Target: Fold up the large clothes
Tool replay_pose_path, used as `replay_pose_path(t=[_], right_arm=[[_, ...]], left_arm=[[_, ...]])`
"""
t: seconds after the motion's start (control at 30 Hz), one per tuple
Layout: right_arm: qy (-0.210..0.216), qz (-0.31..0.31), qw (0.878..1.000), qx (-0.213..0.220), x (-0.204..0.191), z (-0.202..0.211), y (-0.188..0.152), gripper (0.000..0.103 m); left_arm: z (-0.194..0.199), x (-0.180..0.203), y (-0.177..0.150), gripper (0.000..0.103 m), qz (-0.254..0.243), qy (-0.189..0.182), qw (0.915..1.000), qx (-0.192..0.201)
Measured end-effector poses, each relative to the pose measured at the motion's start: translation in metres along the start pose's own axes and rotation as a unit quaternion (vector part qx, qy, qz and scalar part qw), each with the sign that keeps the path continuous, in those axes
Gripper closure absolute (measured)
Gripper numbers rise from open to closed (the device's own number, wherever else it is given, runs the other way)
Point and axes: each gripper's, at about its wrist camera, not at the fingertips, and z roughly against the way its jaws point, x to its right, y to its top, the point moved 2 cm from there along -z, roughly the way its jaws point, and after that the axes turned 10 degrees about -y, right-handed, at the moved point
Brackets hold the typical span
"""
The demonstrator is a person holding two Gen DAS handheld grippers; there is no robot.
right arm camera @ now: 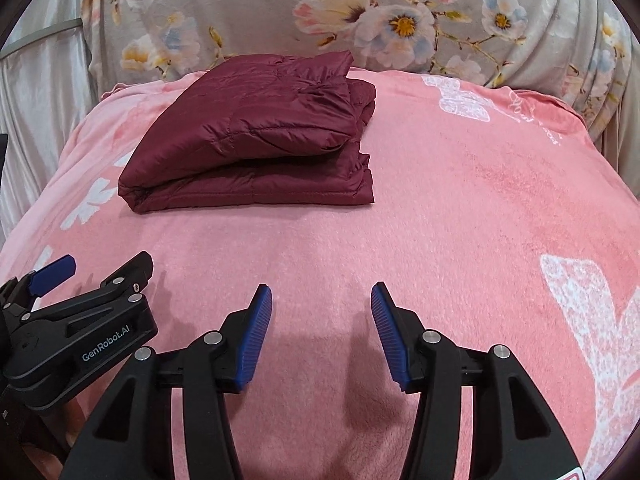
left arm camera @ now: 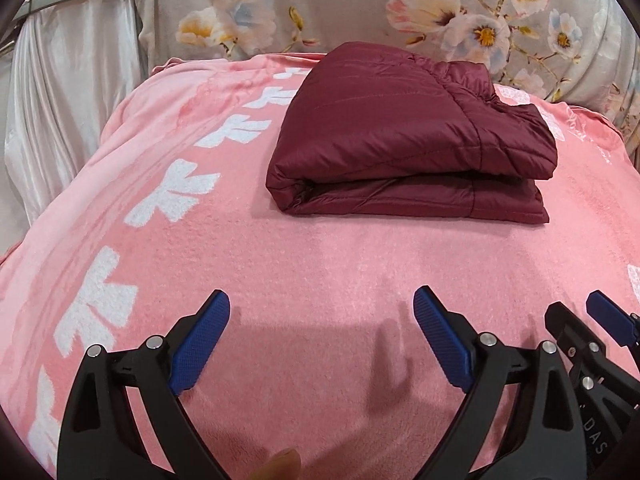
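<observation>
A dark red quilted jacket (left arm camera: pixel 408 136) lies folded into a thick rectangular bundle on the pink blanket (left arm camera: pixel 320 272), toward the far side. In the right wrist view the same jacket (right arm camera: pixel 256 132) sits at upper left. My left gripper (left arm camera: pixel 322 308) hovers over bare blanket well short of the jacket, its blue pads wide apart with nothing between them. My right gripper (right arm camera: pixel 322 300) is beside it on the right, also open and holding nothing. Each gripper shows at the edge of the other's view: the right gripper (left arm camera: pixel 580 320), the left gripper (right arm camera: pixel 100 272).
A grey floral cloth (right arm camera: pixel 360 16) hangs behind the blanket's far edge. A white satin curtain (left arm camera: pixel 60 100) falls along the left side. White flower prints (left arm camera: pixel 168 196) run down the blanket's left. A fingertip (left arm camera: pixel 284 462) shows at the bottom of the left wrist view.
</observation>
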Motion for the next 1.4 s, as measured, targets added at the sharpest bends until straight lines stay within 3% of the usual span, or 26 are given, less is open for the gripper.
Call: replay_pose_path(t=[1.4], right_arm=[[-0.022,0.013,1.0,0.018,-0.0071,0.0075,-0.0027,0.052]], left_arm=[[0.0091,0.0035,-0.0005,0.012,-0.006,0.006,0.9998,0.02]])
